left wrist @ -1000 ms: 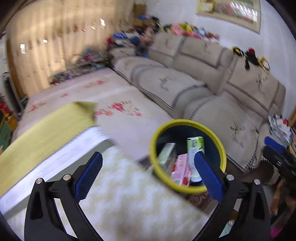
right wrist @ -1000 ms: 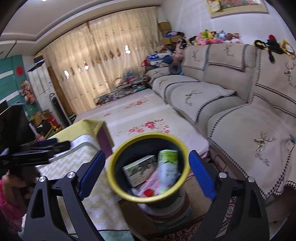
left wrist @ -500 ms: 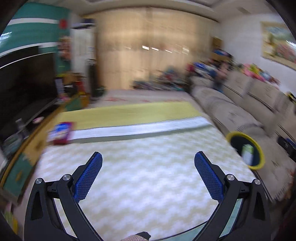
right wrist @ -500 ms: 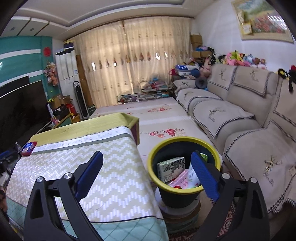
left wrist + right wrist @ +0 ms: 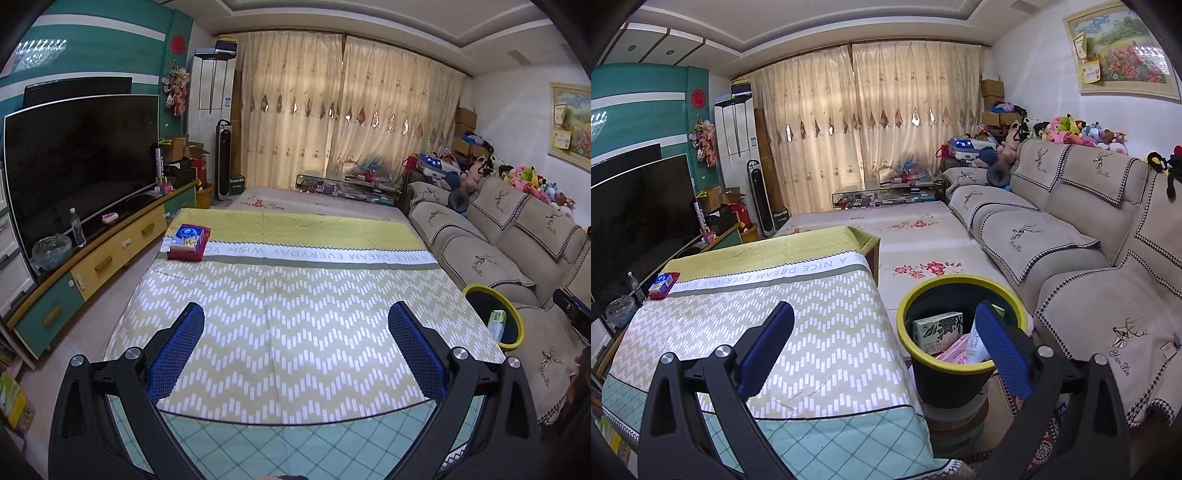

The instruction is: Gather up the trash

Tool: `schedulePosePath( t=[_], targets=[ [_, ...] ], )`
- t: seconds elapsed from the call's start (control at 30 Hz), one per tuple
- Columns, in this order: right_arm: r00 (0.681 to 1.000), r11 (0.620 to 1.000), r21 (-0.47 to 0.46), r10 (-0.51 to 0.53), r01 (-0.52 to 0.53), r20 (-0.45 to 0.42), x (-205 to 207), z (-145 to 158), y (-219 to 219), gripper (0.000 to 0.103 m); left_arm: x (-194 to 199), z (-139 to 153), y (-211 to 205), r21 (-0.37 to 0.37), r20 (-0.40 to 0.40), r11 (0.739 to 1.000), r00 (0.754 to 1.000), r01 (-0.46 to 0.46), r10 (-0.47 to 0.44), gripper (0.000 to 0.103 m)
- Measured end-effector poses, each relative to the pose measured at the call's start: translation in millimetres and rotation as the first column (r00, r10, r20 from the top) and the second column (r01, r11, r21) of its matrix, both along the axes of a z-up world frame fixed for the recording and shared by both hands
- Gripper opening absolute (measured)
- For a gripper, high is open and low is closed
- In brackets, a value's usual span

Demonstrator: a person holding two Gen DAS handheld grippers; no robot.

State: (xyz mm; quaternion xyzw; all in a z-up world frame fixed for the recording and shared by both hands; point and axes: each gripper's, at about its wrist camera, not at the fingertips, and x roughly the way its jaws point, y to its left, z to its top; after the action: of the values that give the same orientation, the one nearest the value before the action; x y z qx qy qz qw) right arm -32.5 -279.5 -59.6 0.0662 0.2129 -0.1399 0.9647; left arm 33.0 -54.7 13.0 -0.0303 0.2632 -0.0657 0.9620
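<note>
A black bin with a yellow rim (image 5: 962, 363) stands on the floor between the table and the sofa; it also shows at the right in the left wrist view (image 5: 511, 341). It holds a green-and-white box (image 5: 936, 330), a pink packet (image 5: 956, 350) and a green can (image 5: 496, 325). A red and blue box (image 5: 189, 243) lies on the table's far left corner, also in the right wrist view (image 5: 663, 285). My left gripper (image 5: 295, 343) is open and empty above the table's near end. My right gripper (image 5: 884, 341) is open and empty, near the bin.
The low table wears a zigzag cloth (image 5: 288, 317) with a yellow far end. A beige sofa (image 5: 1071, 251) runs along the right. A TV (image 5: 77, 162) on a long cabinet (image 5: 110, 254) lines the left. Curtains and clutter fill the far end.
My left gripper swung from over the bin to face down the length of the table. My right gripper pulled back and up from the bin. Both stayed open.
</note>
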Motion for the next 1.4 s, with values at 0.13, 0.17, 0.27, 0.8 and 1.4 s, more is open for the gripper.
schedulePosePath(
  t=[0.13, 0.17, 0.27, 0.8, 1.4],
  targets=[
    [1.0, 1.0, 0.012, 0.005, -0.005, -0.009, -0.1, -2.4, 1.1, 0.094, -4.1, -1.8, -10.6, -0.004, -0.01, 1.0, 1.0, 0.01, -0.01, 0.098],
    [1.0, 1.0, 0.013, 0.006, -0.006, -0.01, 0.5, -2.5, 1.6, 0.094, -4.8, -1.9, -11.6, -0.002, -0.008, 1.0, 1.0, 0.012, -0.012, 0.098],
    [1.0, 1.0, 0.014, 0.01, -0.01, -0.009, 1.5, -2.1, 2.5, 0.094, -6.6, -0.3, -13.7, 0.006, 0.001, 1.0, 1.0, 0.009, -0.009, 0.098],
    [1.0, 1.0, 0.013, 0.013, -0.013, -0.012, 1.9, -1.1, 5.6, 0.094, -4.4, 1.2, -13.9, 0.004, 0.001, 1.0, 1.0, 0.012, -0.012, 0.098],
    [1.0, 1.0, 0.017, 0.021, -0.021, -0.023, 6.6, -2.4, 8.1, 0.094, -0.3, 0.1, -9.5, 0.012, -0.004, 1.0, 1.0, 0.007, -0.007, 0.098]
  ],
)
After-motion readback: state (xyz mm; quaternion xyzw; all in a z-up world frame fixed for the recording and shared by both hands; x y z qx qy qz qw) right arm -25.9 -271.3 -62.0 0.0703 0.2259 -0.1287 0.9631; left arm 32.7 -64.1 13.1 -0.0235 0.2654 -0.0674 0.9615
